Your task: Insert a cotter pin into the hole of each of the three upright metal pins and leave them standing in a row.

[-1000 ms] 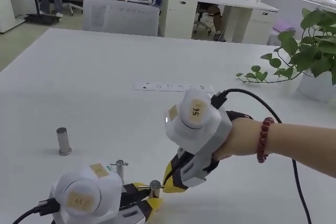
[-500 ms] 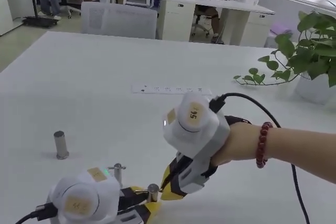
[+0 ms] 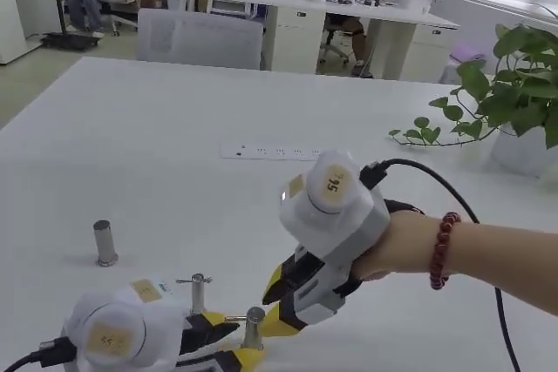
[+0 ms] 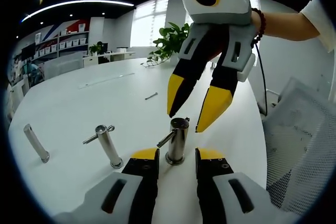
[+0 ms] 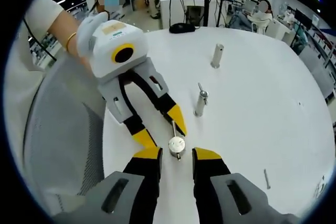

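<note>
The cotter pin (image 4: 164, 139) is seen lodged in the hole of the nearest metal pin (image 4: 177, 141), jutting out to one side just under the top; how far through it reaches cannot be told. That pin is stood upright on the white table (image 4: 105, 98); its base is flanked by the left gripper (image 4: 177, 156), whose jaws are parted a little wider than the pin and are closed on nothing; just above its top the right gripper (image 4: 186, 119) is held, jaws spread wide and empty, one tip to either side.

The step in hand is judged to be the seating of this cotter pin; it is best done with the base first steadied by a gentle closing of the left jaws, and the jutting end then nudged along the line of the hole by one right tip, never downward or across, since so tall and narrow a pin is easily toppled.

Just beyond, the middle pin (image 4: 107, 145) is stood with a second cotter pin (image 4: 97, 134) lying right across its top; further along the same row the far pin (image 4: 35, 142) is left bare. A loose cotter pin (image 4: 151, 96) is laid flat well beyond, presumably meant for it; the row should not be brushed when it is fetched. Furthest off, a power strip (image 3: 279, 152) and a potted plant (image 3: 514, 84) are seen.
</note>
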The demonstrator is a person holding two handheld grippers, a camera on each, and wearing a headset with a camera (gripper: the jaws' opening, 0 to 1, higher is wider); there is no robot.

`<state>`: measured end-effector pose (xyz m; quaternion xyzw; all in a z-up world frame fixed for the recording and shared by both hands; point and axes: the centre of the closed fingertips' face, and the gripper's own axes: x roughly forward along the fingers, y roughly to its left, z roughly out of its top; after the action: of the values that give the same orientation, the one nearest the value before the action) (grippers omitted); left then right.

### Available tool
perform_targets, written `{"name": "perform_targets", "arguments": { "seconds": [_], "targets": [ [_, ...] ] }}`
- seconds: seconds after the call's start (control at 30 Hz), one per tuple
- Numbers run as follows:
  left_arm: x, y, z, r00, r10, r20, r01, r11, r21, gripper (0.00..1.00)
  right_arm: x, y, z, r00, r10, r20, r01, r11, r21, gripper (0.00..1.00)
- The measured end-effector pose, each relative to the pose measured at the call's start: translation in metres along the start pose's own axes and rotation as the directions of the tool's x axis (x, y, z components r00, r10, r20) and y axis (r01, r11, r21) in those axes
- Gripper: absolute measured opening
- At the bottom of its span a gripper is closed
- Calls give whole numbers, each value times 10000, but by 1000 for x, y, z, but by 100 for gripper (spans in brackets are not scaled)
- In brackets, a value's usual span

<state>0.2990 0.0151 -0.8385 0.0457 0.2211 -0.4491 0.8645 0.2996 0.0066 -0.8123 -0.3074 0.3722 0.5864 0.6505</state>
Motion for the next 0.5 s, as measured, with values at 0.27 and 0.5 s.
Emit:
{"name": "perform_targets", "arguments": {
  "seconds": [0.27, 0.5],
  "targets": [
    [-13, 0, 3, 9999, -56, 158, 58, 9998, -170, 33, 5, 1, 5, 9989, -104, 462, 88, 9994, 341, 26],
    [-22, -2, 5, 9994, -110, 328, 121, 9993, -357, 39, 11, 0, 5, 9977, -189, 656, 154, 9985, 533, 25]
  ]
}}
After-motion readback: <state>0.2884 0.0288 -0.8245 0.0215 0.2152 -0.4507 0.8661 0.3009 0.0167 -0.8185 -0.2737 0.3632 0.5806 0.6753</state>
